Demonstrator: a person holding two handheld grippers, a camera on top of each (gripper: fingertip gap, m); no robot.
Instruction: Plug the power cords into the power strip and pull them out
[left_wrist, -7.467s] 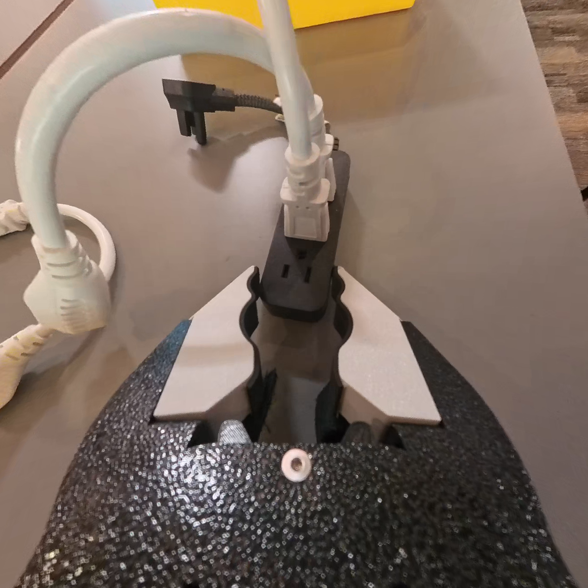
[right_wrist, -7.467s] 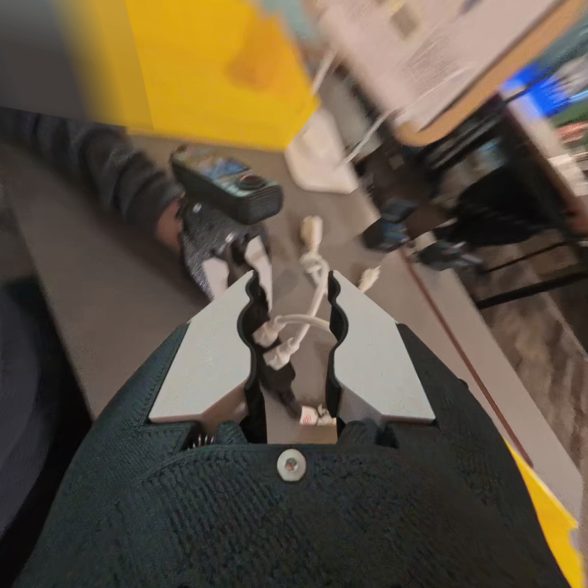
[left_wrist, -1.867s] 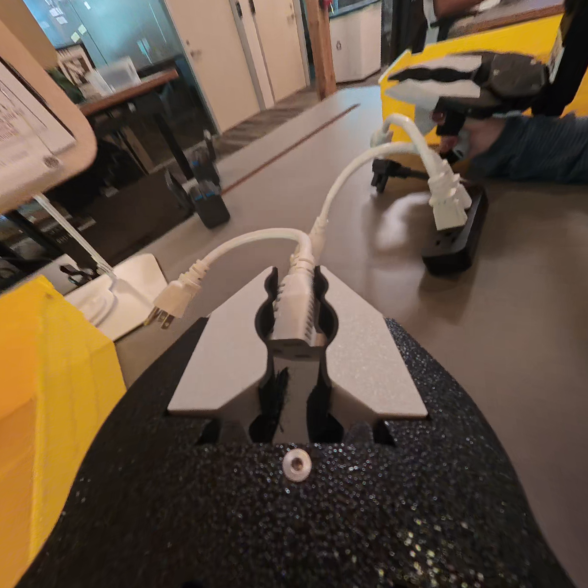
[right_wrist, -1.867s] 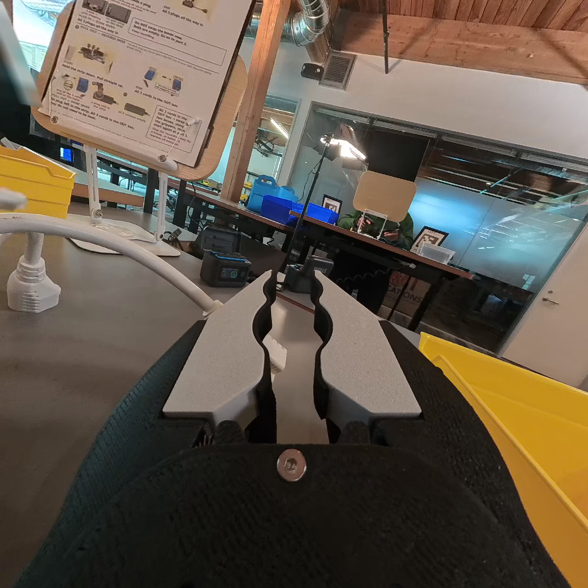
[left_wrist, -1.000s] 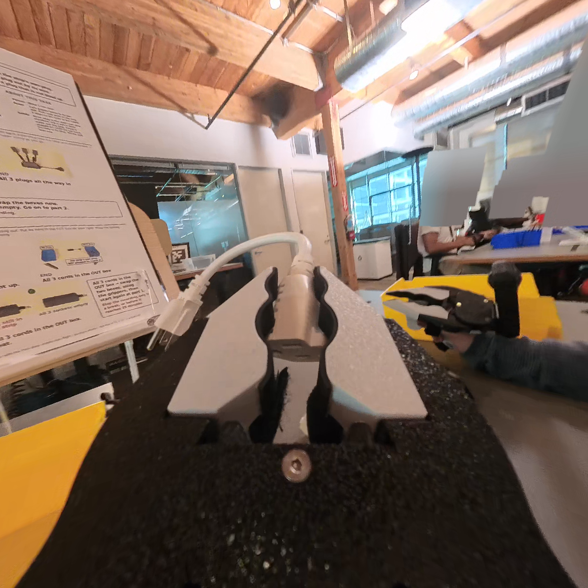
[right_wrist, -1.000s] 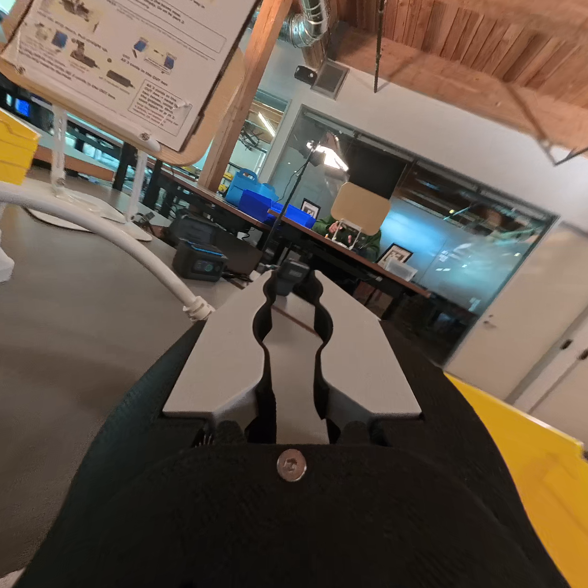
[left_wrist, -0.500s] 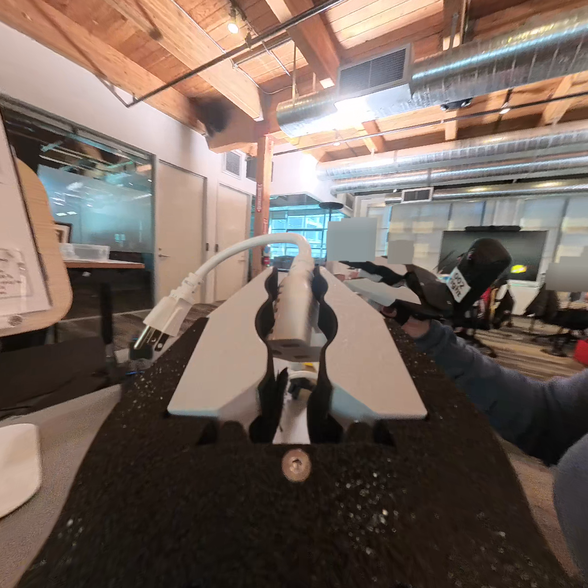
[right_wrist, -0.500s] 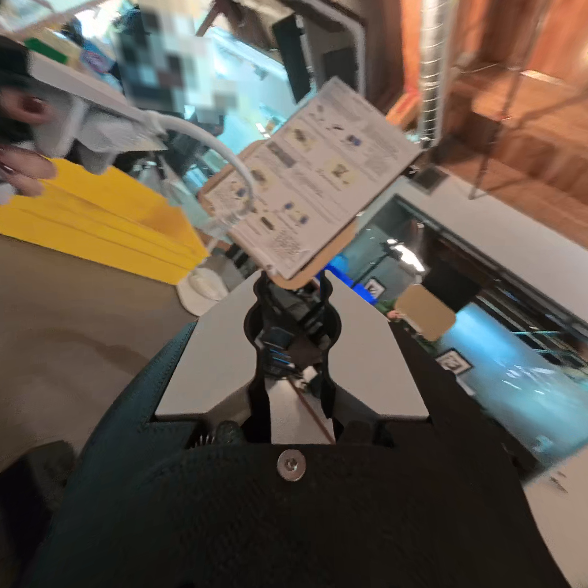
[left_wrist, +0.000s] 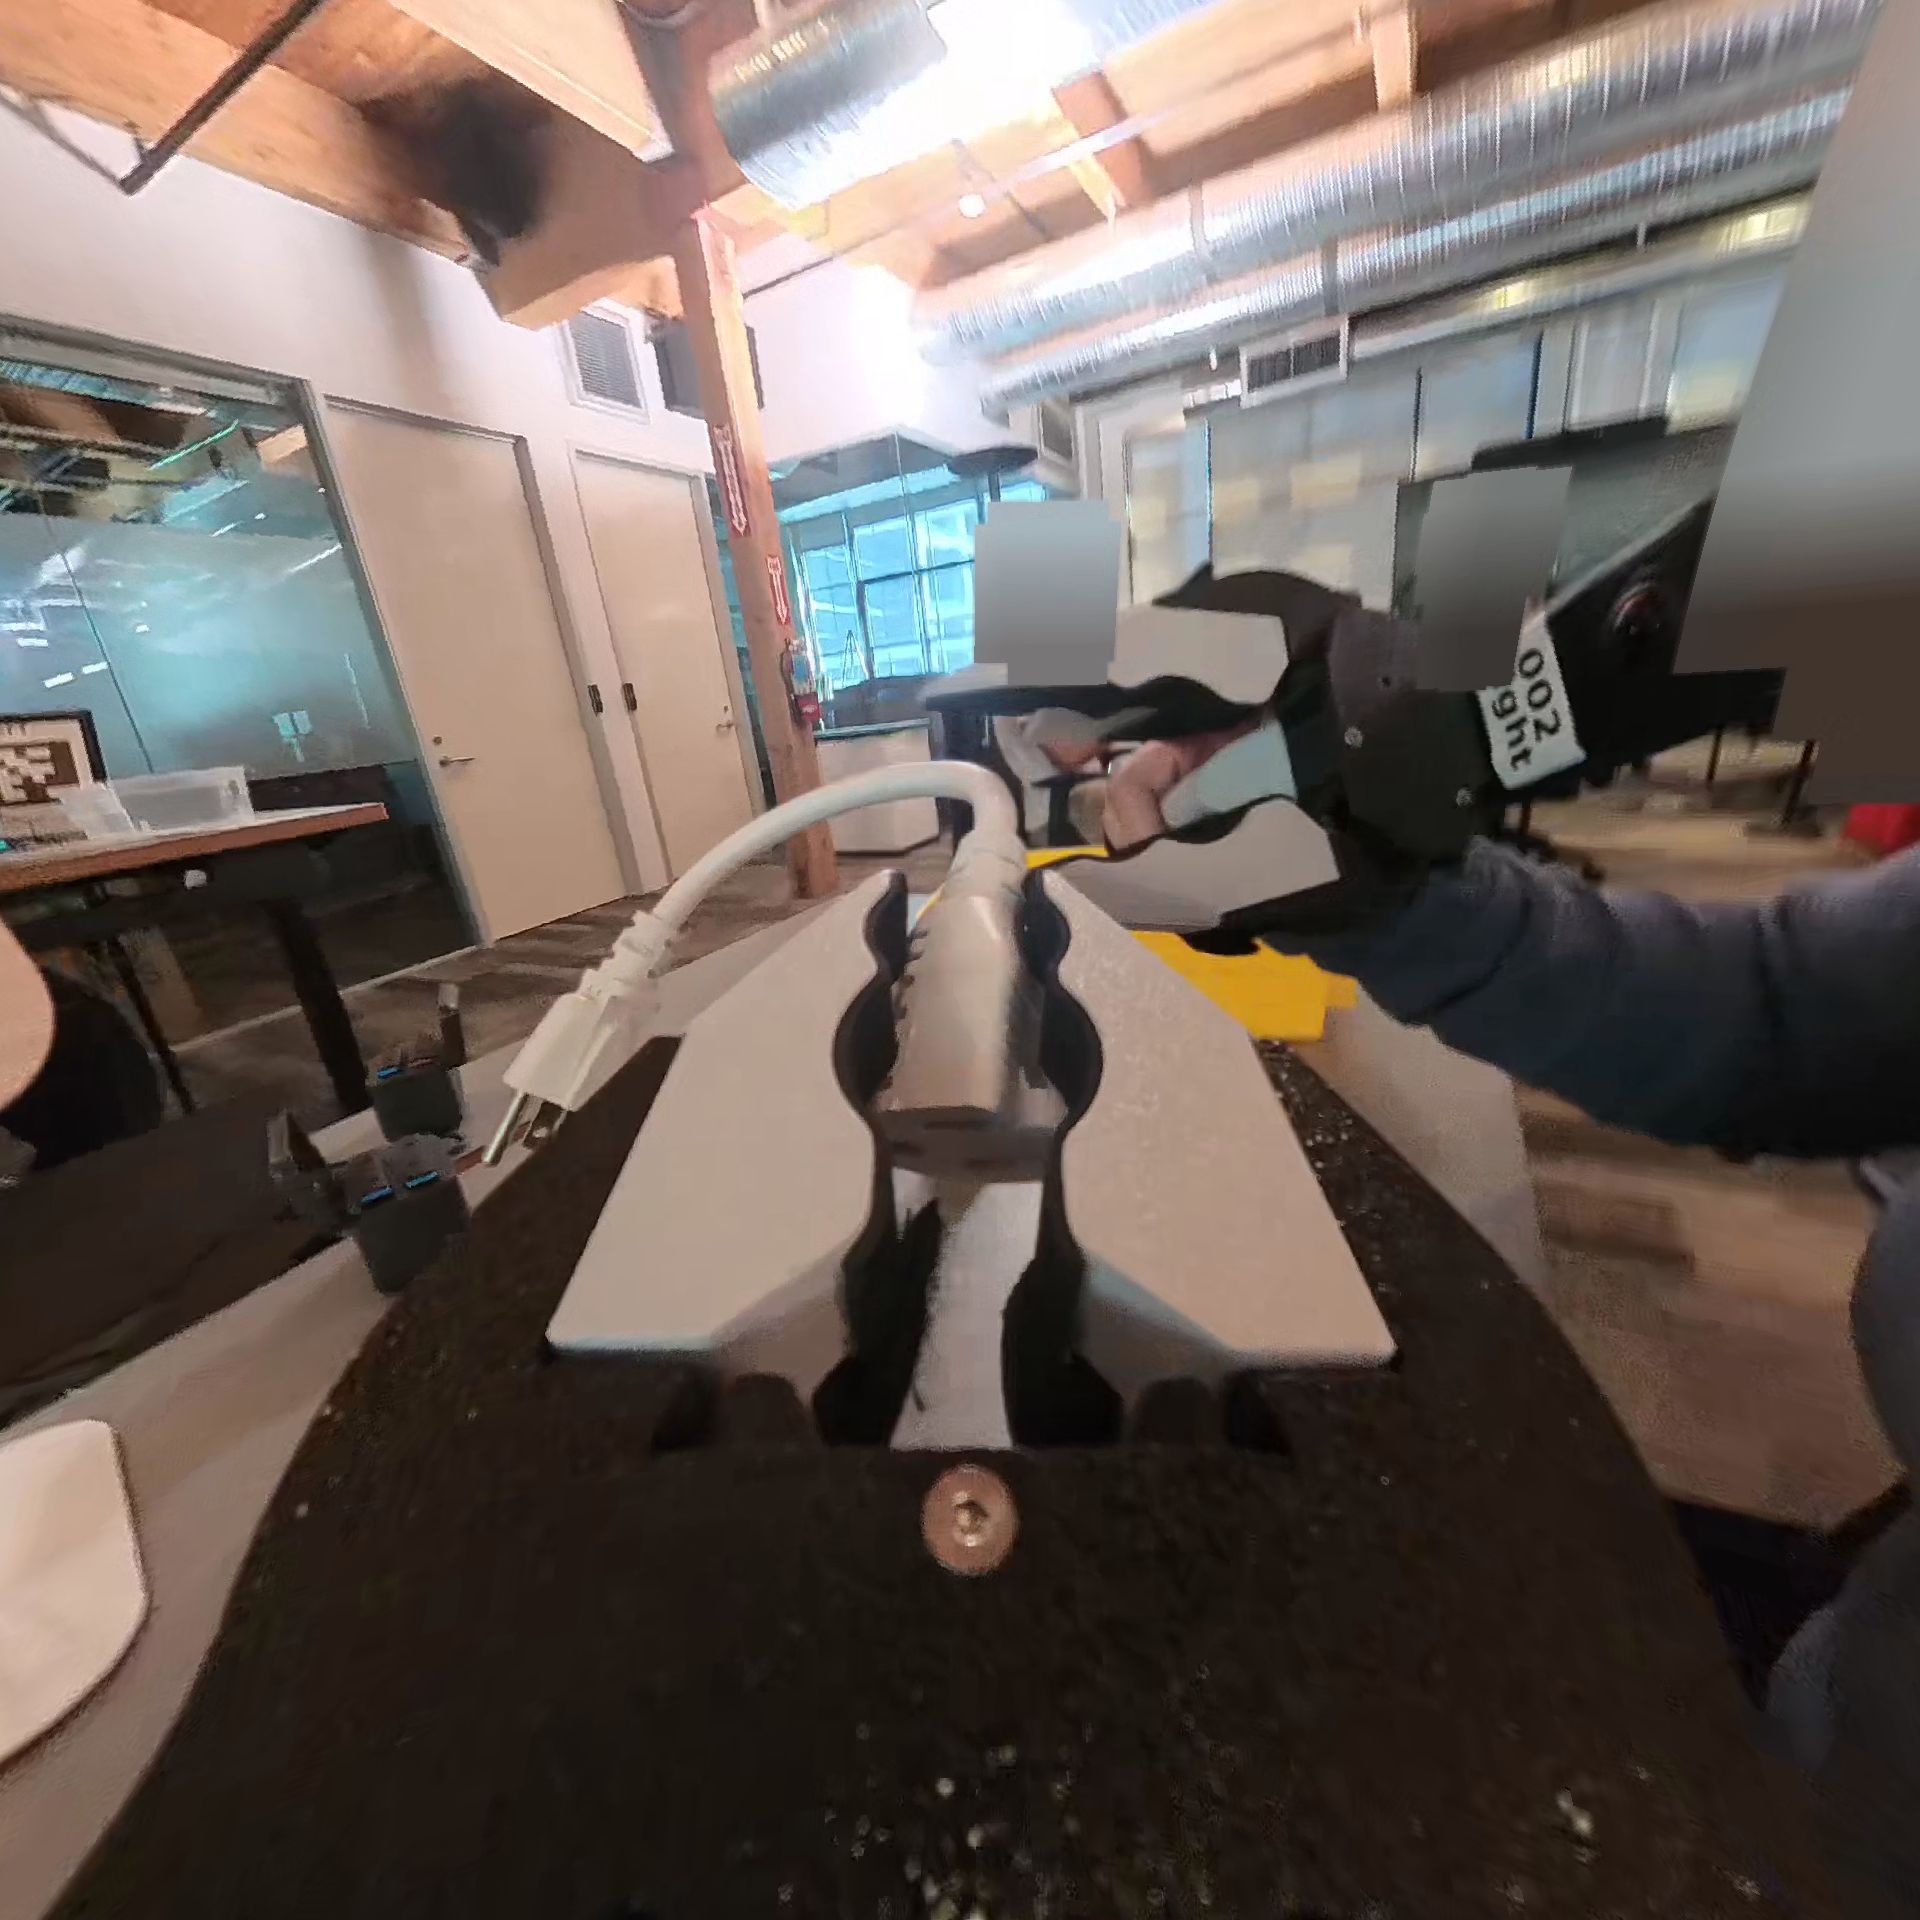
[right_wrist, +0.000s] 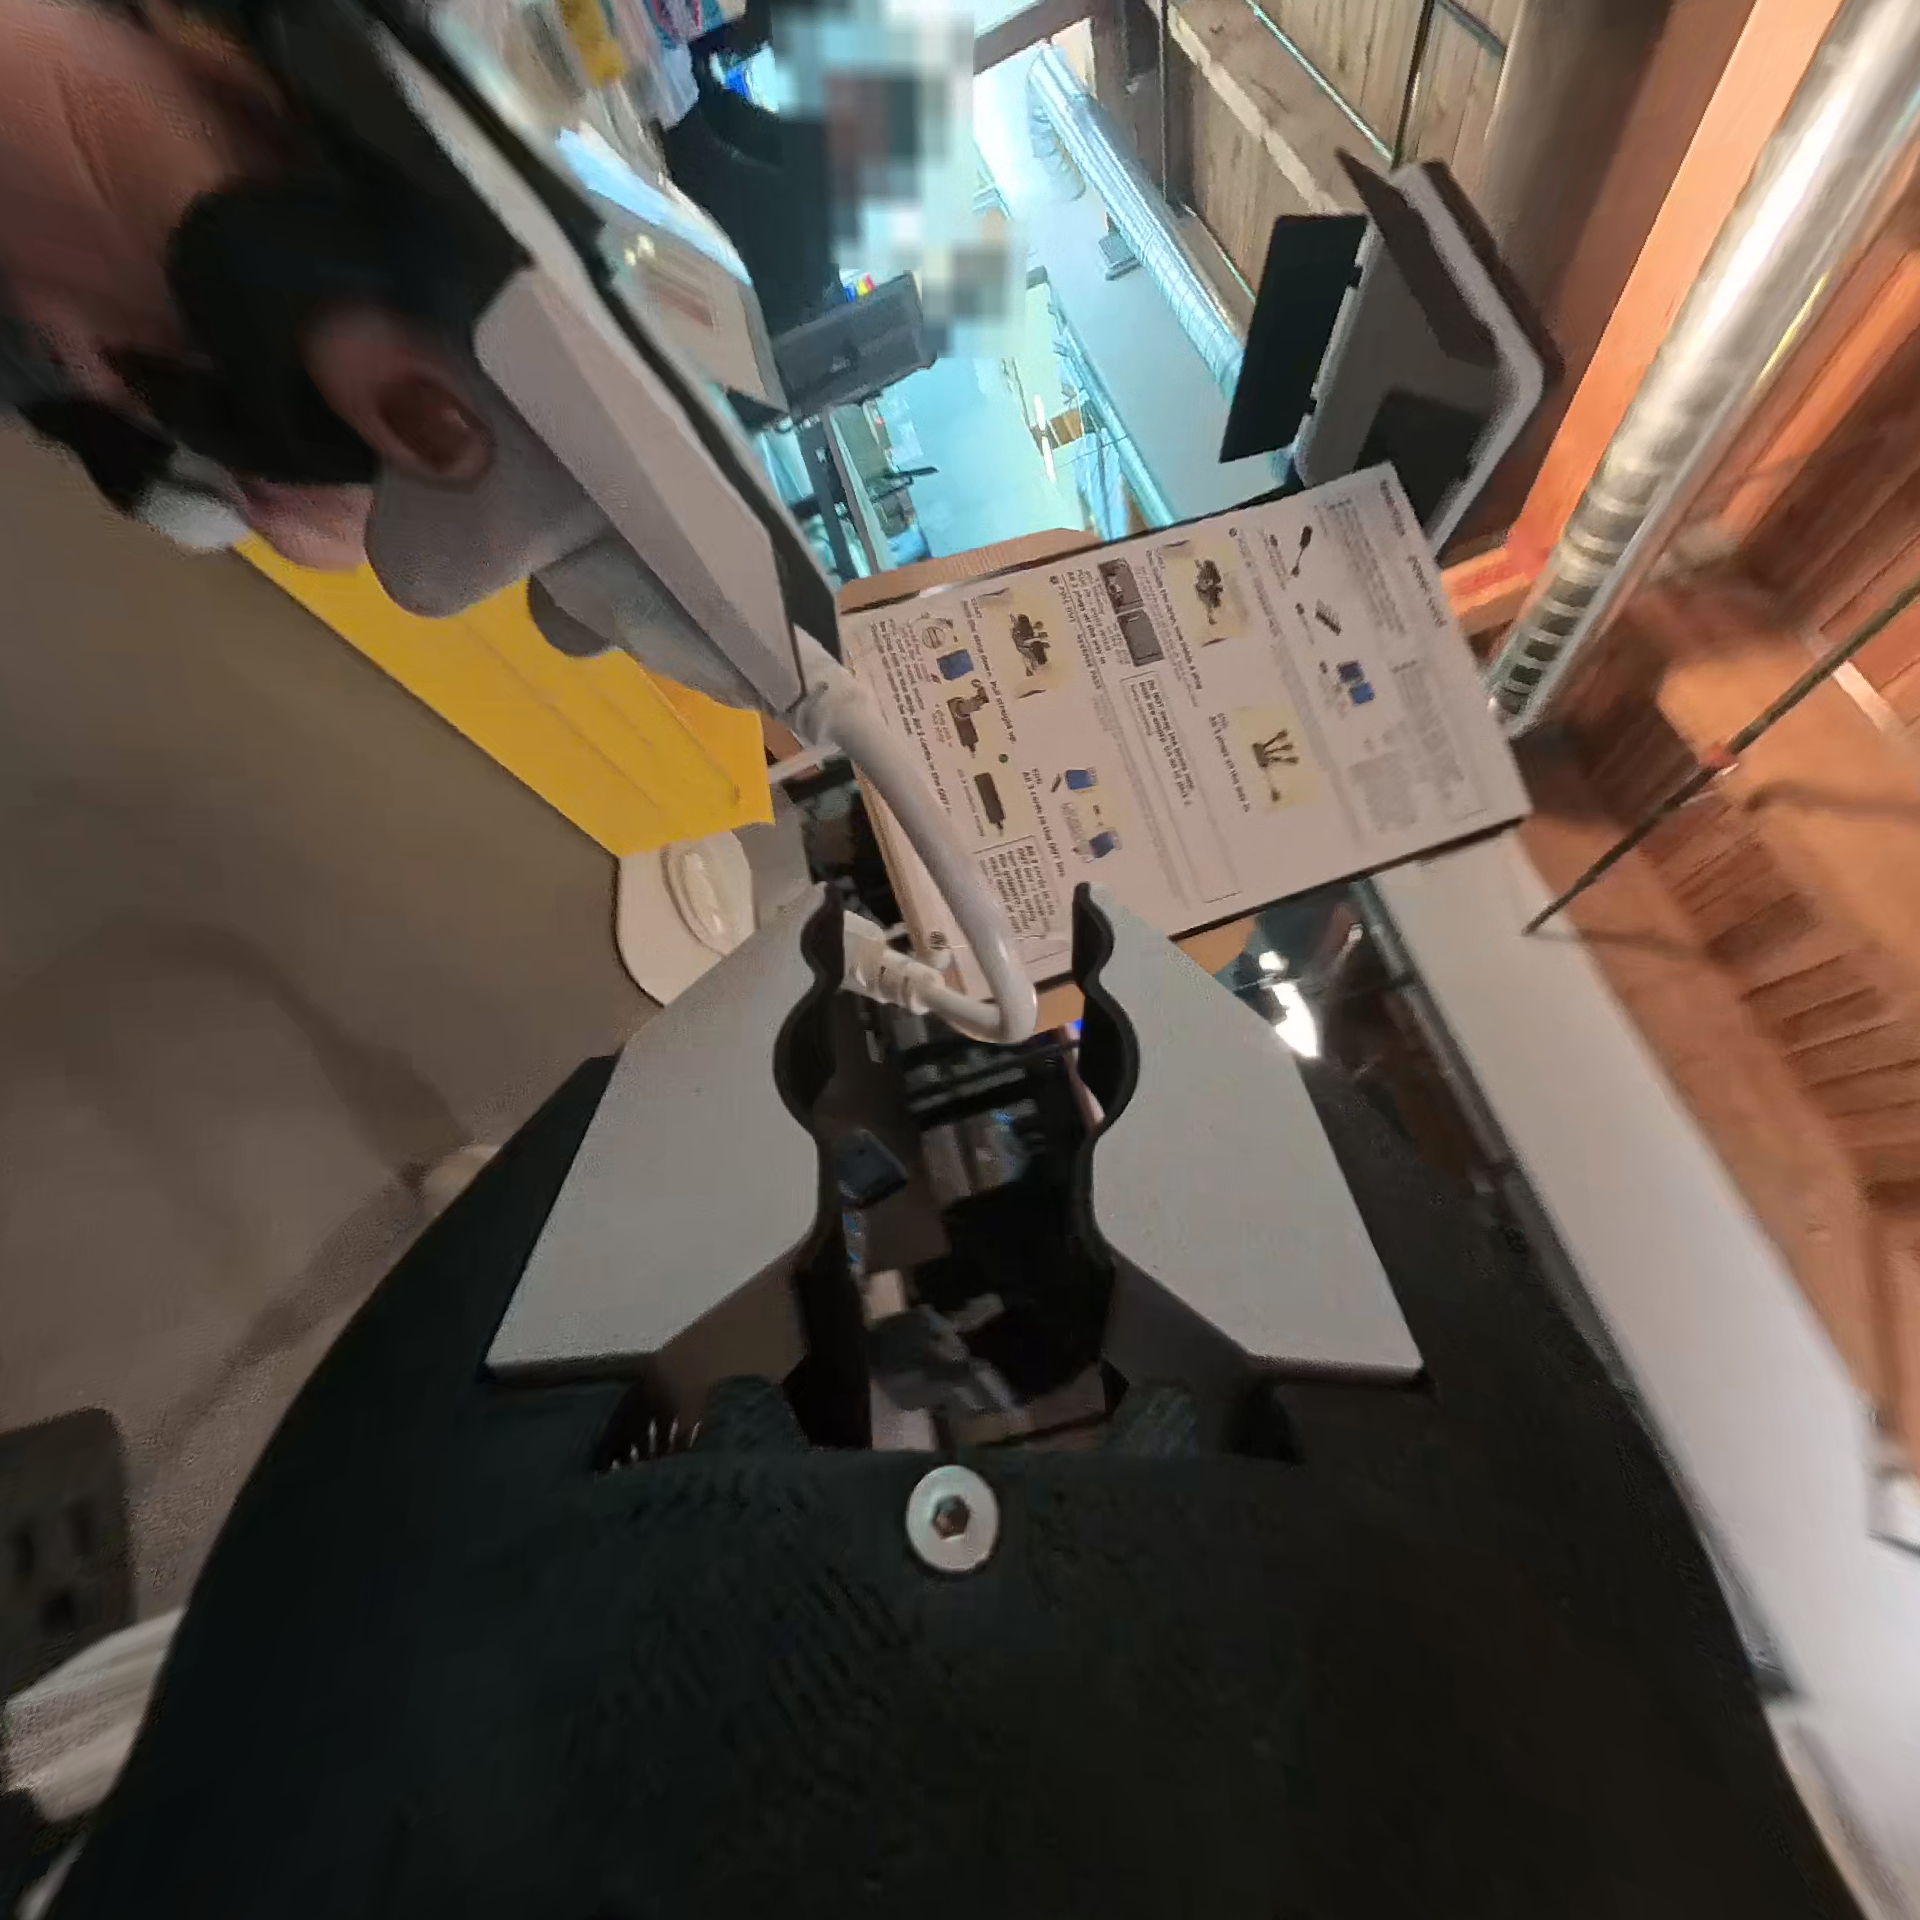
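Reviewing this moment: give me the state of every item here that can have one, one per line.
left gripper: shut on the white cord's socket end.
right gripper: open, empty, the cord's loop just beyond its tips.
white power cord: lifted off the table, bent in a loop.
three-prong plug: unplugged, hanging free, prongs down.
instruction sheet: propped on its board.

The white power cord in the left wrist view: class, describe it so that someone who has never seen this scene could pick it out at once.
Start at the left claw, whose two grey fingers fill the middle of the left wrist view. Clamped between them is the white power cord, its blocky socket end facing the camera. It alone arches up and left from the fingertips, ending in a white pronged plug hanging free.
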